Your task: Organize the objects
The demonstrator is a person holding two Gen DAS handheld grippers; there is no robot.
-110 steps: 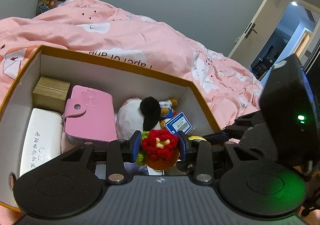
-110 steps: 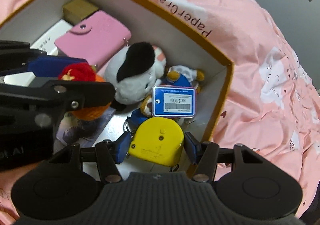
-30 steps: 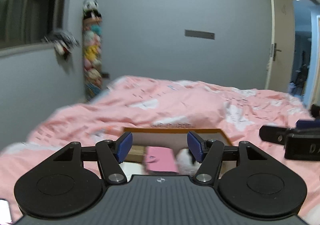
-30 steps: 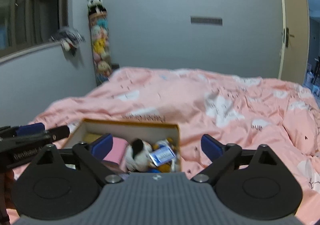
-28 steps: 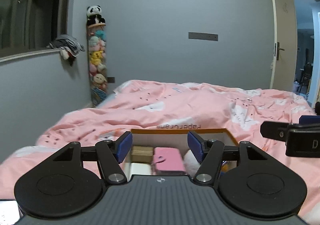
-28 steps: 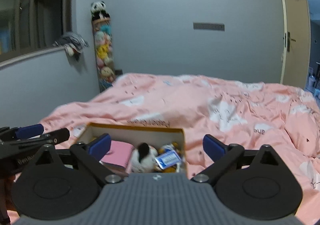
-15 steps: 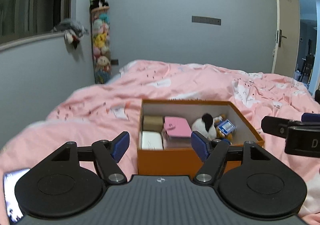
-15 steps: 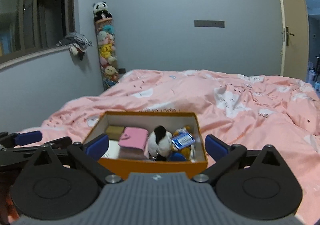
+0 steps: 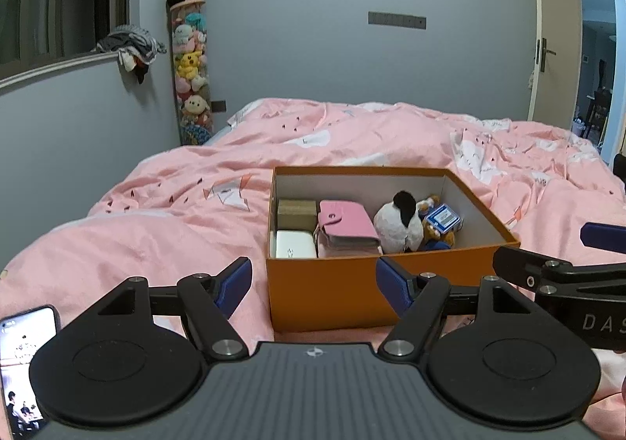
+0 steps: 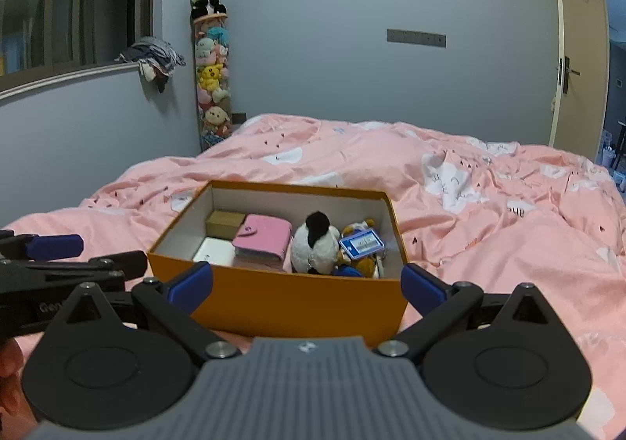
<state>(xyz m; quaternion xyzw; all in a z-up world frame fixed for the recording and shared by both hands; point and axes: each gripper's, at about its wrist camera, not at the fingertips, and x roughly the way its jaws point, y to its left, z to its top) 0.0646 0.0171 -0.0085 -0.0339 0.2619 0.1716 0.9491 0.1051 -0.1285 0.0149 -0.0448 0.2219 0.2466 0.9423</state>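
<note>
My left gripper [image 9: 314, 281] and right gripper [image 10: 306, 285] both gape empty before the orange cardboard box [image 10: 297, 303] on the pink duvet [image 10: 489, 213]; inside, a pink snap wallet [image 10: 263, 236] lies beside what looks like a white plush toy [image 10: 315, 246].

The box's [image 9: 391, 283] near wall hides the lower parts of its contents; the plush toy [image 10: 315, 246] covers things behind it. The phone [image 9: 23, 361] is cut off at the left edge.
</note>
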